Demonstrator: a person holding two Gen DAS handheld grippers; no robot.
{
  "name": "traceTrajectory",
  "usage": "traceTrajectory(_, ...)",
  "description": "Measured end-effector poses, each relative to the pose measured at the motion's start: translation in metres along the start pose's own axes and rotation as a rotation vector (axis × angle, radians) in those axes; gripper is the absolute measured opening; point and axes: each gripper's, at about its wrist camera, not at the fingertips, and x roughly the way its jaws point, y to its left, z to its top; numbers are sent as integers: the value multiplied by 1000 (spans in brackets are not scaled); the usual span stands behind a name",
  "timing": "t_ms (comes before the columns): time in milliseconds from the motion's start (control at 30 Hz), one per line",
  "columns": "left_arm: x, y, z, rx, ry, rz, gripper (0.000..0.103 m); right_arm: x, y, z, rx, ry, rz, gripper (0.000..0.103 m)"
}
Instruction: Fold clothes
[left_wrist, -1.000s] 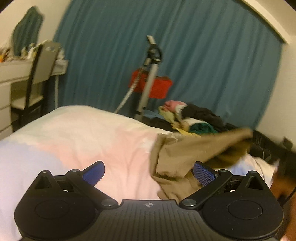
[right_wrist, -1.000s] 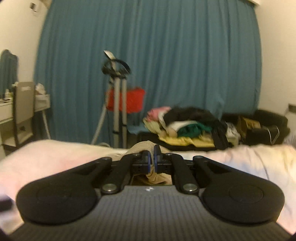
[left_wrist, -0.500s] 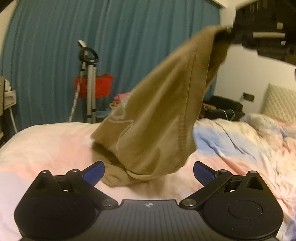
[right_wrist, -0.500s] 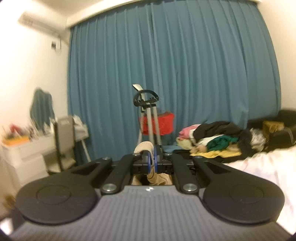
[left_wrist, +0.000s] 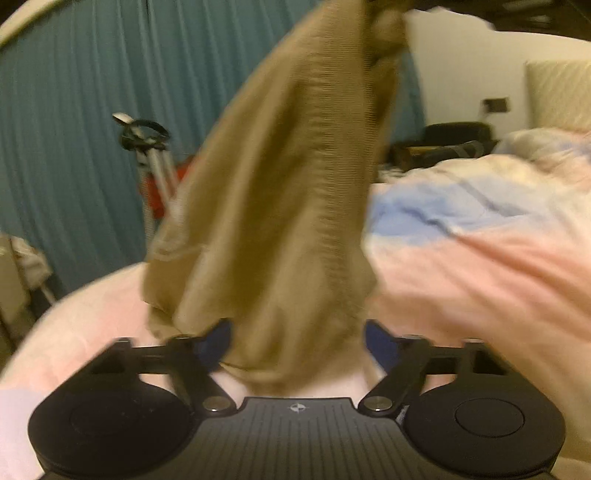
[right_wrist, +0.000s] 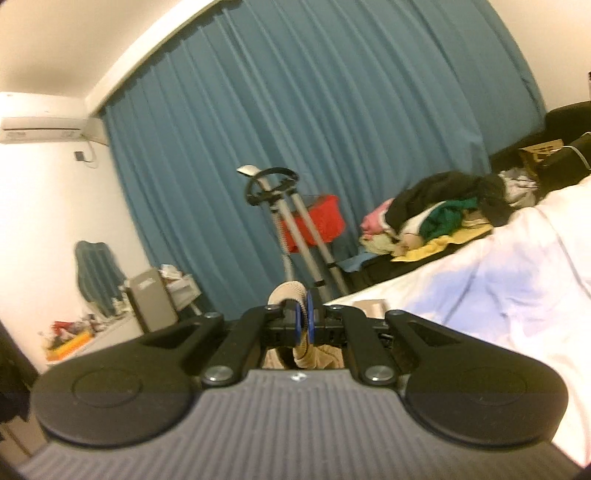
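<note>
Hanging in the air over the bed (left_wrist: 480, 258), the tan garment (left_wrist: 280, 206) is pinched at its top by my right hand-held gripper (right_wrist: 303, 325), whose 2 blue pads are clamped together with a roll of the ribbed tan cloth squeezed between them. From that high point it drapes down as a long, tapering sheet, so its long axis runs close to vertical, leaning a little from upper right to lower left in the left wrist view. The narrow end points up; the wider hem points down and sits just above the bedding.

I read this as the spreading-out step: the piece is lifted and I am going for a second hold. My left hand-held gripper (left_wrist: 297, 341) is about half open and closing, with the lower hem hanging between its blue fingers (left_wrist: 218, 338); through the blur I cannot see the pads pressing on the cloth yet.

Next I judge it needs a firm pinch on that lower edge (ideally near a corner, not a bunched middle). Then the 2 grips must draw apart so the fabric goes flat before it is laid on the pink-and-blue cover.

Beyond hang a teal curtain (right_wrist: 314, 122) and a heap of other clothes (right_wrist: 439, 214).
</note>
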Motion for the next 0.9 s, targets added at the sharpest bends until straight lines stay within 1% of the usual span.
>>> traceTrajectory(33,7,6,-1,-31,16,30,42,3,-8,-3,-6,3,-22,7)
traceTrajectory(67,12,16,1,-87,25,37,31,6,-16,-6,-13,6,-45,7)
traceTrajectory(100,12,27,2,-146,24,38,25,9,-24,-9,-20,12,-68,7)
traceTrajectory(133,9,37,3,-196,10,43,16,15,-31,-13,-22,29,-89,7)
traceTrajectory(167,3,47,6,-239,-10,44,10,21,-39,-17,-23,45,-111,7)
traceTrajectory(233,-12,65,14,-314,-51,35,9,29,-51,-27,-13,96,-135,7)
traceTrajectory(267,-20,73,17,-351,-65,19,9,33,-56,-32,-7,124,-145,7)
traceTrajectory(367,-46,105,24,-452,-73,-75,8,47,-54,-45,-45,212,-146,8)
traceTrajectory(467,-73,141,28,-508,-75,-170,8,53,-39,-57,-116,293,-113,9)
traceTrajectory(500,-80,157,31,-523,-68,-207,8,54,-34,-61,-138,314,-92,9)
traceTrajectory(533,-84,172,34,-531,-45,-266,8,52,-26,-65,-169,328,-74,9)
traceTrajectory(567,-83,183,35,-526,-8,-324,8,50,-17,-66,-197,329,-74,9)
traceTrajectory(600,-83,192,36,-516,29,-364,8,46,-8,-67,-222,324,-78,9)
traceTrajectory(633,-80,198,35,-504,62,-375,8,43,-2,-66,-234,320,-75,9)
traceTrajectory(700,-64,208,33,-490,121,-357,9,38,2,-61,-203,293,-54,9)
traceTrajectory(800,-20,223,31,-511,192,-383,10,32,2,-54,-128,243,-19,7)
traceTrajectory(867,9,220,33,-479,221,-389,18,32,-2,-49,-56,223,3,7)
traceTrajectory(900,24,216,35,-453,223,-396,21,33,-7,-49,5,221,25,7)
